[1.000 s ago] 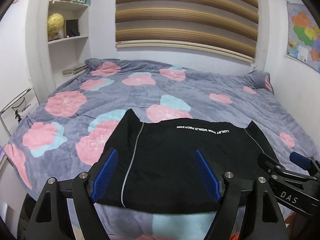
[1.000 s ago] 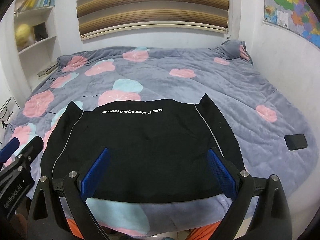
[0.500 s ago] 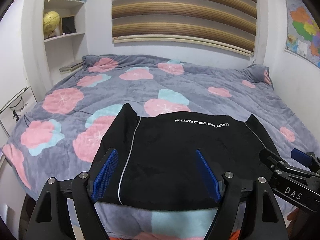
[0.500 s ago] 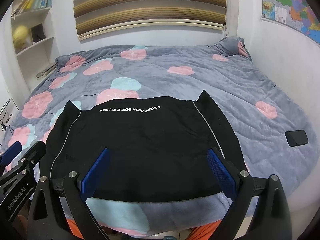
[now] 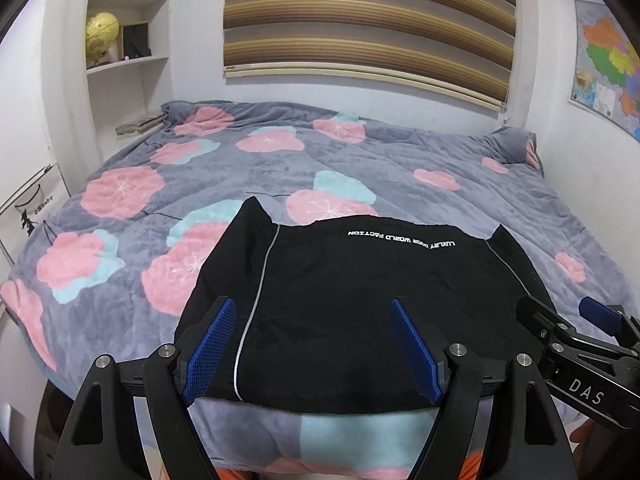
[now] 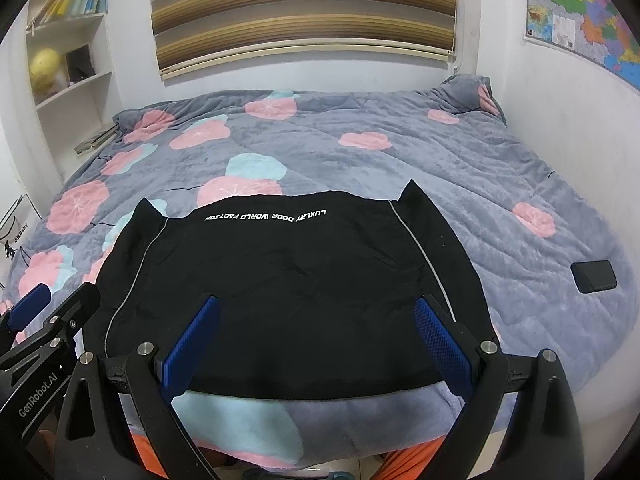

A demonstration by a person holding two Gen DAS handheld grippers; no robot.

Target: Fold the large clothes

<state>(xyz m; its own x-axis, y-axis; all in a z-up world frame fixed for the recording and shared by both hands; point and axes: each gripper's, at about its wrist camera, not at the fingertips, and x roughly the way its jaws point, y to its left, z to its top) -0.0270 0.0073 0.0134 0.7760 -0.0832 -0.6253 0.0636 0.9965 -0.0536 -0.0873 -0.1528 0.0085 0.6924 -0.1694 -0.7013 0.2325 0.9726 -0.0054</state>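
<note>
A black garment (image 5: pixel 360 300) (image 6: pixel 288 292) with white lettering and thin grey piping lies folded flat at the near edge of the bed. My left gripper (image 5: pixel 312 344) hovers open over its near left part, blue pads wide apart, nothing between them. My right gripper (image 6: pixel 316 340) hangs open over the near right part, also empty. Each gripper shows at the side of the other's view.
The bed carries a grey quilt (image 5: pixel 280 168) with pink and blue flowers. A black phone-like slab (image 6: pixel 593 276) lies on the quilt to the right. Shelves (image 5: pixel 120 60) stand at the left, a wall with a map (image 6: pixel 580 12) at the right.
The left view has tipped slightly, so the garment sits a little lower in it. The garment and both grippers' jaws look unchanged.
</note>
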